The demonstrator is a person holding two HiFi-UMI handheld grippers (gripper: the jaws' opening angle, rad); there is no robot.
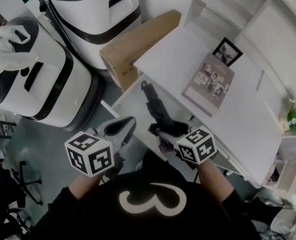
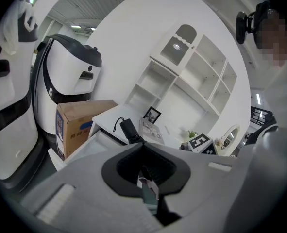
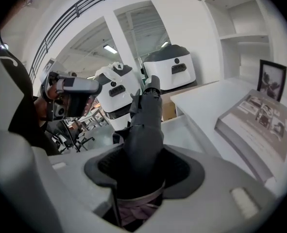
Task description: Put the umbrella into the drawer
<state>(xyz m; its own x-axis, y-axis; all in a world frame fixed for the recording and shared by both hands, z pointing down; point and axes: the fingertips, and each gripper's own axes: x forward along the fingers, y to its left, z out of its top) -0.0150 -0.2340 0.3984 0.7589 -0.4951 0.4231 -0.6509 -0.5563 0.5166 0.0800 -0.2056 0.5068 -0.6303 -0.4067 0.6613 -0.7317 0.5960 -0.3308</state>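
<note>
A folded dark grey umbrella (image 1: pixel 155 109) slants over the open white drawer (image 1: pixel 127 101) under the white table (image 1: pixel 248 119). My right gripper (image 1: pixel 165 132) is shut on the umbrella's lower end, and the umbrella's far end with its strap points away from me. In the right gripper view the umbrella (image 3: pixel 144 130) runs out from between the jaws of my right gripper (image 3: pixel 143 161), above the drawer (image 3: pixel 184 136). My left gripper (image 1: pixel 128 124) hovers shut and empty just left of the drawer's front. The left gripper view, past my left gripper (image 2: pixel 143 147), shows the umbrella (image 2: pixel 129 129) ahead.
A cardboard box (image 1: pixel 132 44) stands on the floor against the table's far left end. Two white machines with black trim (image 1: pixel 37 79) (image 1: pixel 92 14) stand to the left. On the table lie a book (image 1: pixel 209 83), a picture frame (image 1: pixel 227 51) and a small plant (image 1: pixel 293 118).
</note>
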